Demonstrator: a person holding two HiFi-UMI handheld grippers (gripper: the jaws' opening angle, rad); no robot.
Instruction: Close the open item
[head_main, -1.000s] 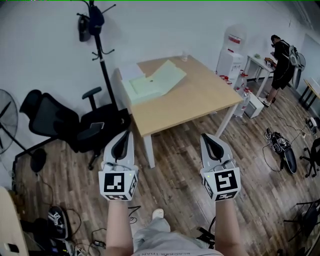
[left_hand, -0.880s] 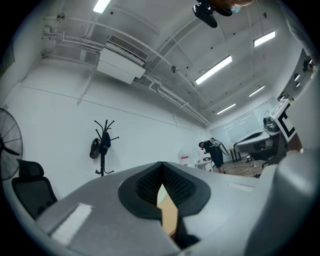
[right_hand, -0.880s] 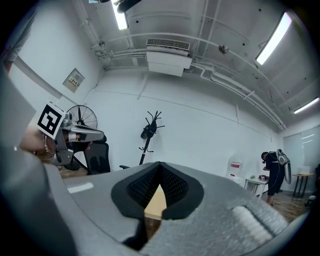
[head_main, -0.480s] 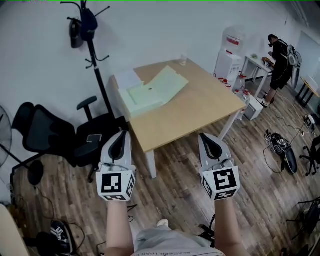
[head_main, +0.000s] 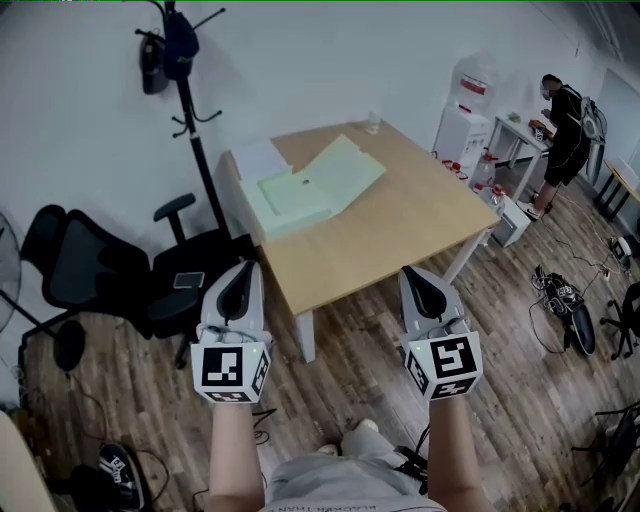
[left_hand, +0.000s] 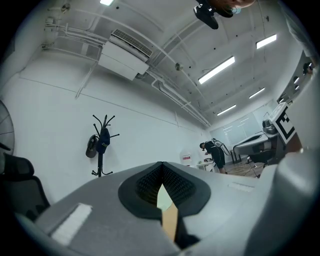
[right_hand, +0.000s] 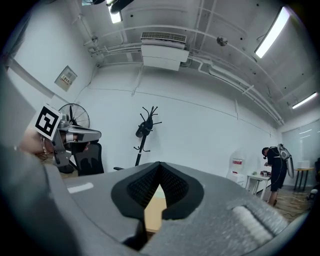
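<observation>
A pale green folder (head_main: 312, 186) lies open on the far left part of the wooden table (head_main: 400, 225), its flap spread toward the right. Both grippers are held side by side short of the table's near edge, well apart from the folder. My left gripper (head_main: 240, 275) is shut with nothing in it, and my right gripper (head_main: 426, 282) is shut and empty too. In the left gripper view the left gripper (left_hand: 161, 172) points at the table, with green and wood showing through the slit under its tips. The right gripper (right_hand: 160, 172) shows the same in its own view.
A white sheet (head_main: 258, 157) and a small glass (head_main: 372, 124) sit at the table's far side. A black office chair (head_main: 120, 270) and a coat stand (head_main: 185, 90) stand to the left. A water dispenser (head_main: 465, 110), a person (head_main: 565, 130) and floor cables (head_main: 560, 300) are to the right.
The head view has shifted so that the chair and coat stand sit further left, and the table looks slightly nearer. Both grippers stay shut and level.
</observation>
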